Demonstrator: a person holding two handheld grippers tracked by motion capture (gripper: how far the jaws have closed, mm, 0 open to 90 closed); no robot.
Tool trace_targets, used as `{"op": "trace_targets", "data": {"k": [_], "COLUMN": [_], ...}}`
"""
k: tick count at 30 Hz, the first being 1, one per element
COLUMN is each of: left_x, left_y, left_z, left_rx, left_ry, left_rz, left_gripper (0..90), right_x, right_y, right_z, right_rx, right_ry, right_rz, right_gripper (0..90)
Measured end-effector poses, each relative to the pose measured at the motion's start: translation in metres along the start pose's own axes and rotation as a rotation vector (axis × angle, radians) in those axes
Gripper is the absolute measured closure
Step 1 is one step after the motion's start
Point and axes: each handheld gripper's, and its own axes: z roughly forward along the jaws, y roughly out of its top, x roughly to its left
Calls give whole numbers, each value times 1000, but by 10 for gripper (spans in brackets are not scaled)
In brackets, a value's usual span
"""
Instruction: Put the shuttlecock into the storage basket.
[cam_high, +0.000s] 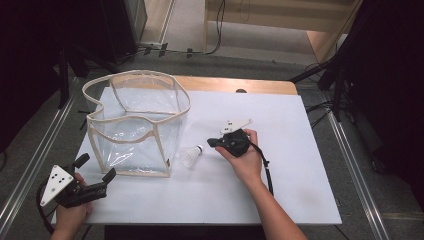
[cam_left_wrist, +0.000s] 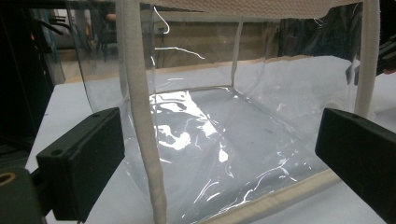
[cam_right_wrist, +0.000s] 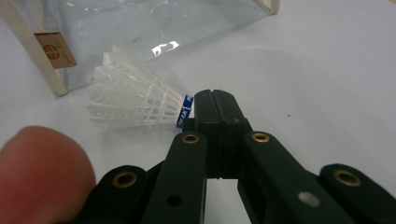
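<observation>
My right claw (cam_high: 214, 142) sits near the middle of the white table (cam_high: 300, 165), its jaws pressed flat together with nothing between them; in the right gripper view their joined tips (cam_right_wrist: 215, 100) rest just at the shuttlecock's cork end, whether touching I cannot tell. The shuttlecock (cam_high: 192, 155) lies on its side at about eight o'clock from that claw, cork toward the tips, white feathers fanning toward the bag. The clear plastic bag (cam_high: 135, 125) with cream fabric trim stands open-topped at nine o'clock from the shuttlecock, its near corner just beside the feathers. My left claw (cam_high: 95, 172) hangs at the table's seven o'clock corner, jaws spread wide and empty, pointed at the bag's front wall (cam_left_wrist: 224, 140).
</observation>
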Motion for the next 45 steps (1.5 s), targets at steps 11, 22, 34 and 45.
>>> {"op": "trace_targets", "data": {"k": [11, 22, 34, 45], "left_x": [0, 0, 0, 0], "left_y": [0, 0, 0, 0], "left_z": [0, 0, 0, 0], "left_rx": [0, 1, 1, 1], "left_ry": [-6, -5, -7, -7], "left_rz": [0, -3, -1, 1], "left_gripper": [21, 21, 21, 21], "right_x": [-6, -12, -6, 8], "right_y": [5, 5, 4, 1], "right_z": [30, 42, 42, 39], "right_rx": [66, 118, 128, 125], "right_ry": [-3, -17, 18, 40], "right_rz": [56, 79, 79, 59], "right_gripper": [879, 879, 879, 879]}}
